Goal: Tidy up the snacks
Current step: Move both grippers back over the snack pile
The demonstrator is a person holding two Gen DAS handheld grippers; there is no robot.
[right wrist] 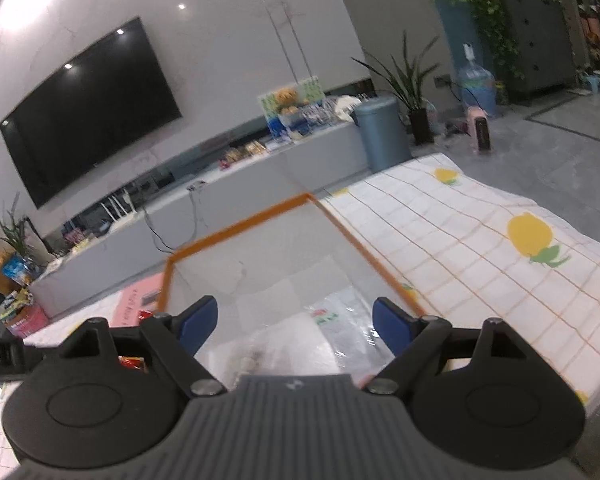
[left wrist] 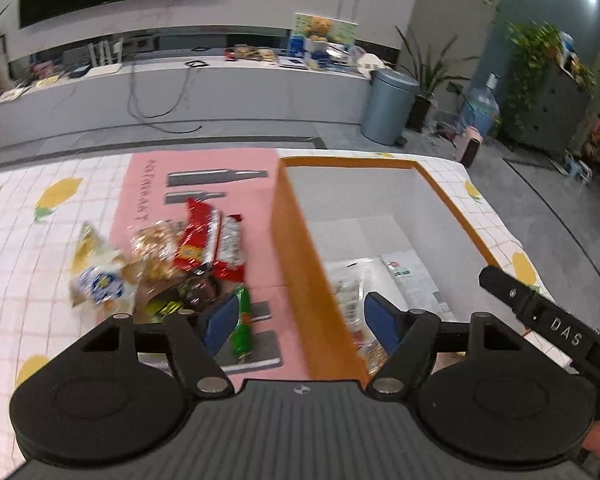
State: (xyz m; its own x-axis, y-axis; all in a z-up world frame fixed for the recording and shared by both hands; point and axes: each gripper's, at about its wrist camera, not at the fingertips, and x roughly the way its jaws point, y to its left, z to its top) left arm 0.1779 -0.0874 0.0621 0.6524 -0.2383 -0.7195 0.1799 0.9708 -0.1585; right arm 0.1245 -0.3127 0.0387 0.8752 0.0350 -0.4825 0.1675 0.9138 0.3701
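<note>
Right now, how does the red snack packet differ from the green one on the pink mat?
The red snack packet is larger and flat; the green packet is narrow and stick-like. The red one lies farther off in the heap of snacks, overlapping other wrappers; the green one lies apart, nearest the camera, just beside the left claw's left finger. Both rest on the pink mat, outside the orange box.

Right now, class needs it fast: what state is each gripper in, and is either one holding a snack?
Left gripper: open, holding nothing, straddling the orange box wall.
Right gripper: open, holding nothing, above the box interior.
</note>
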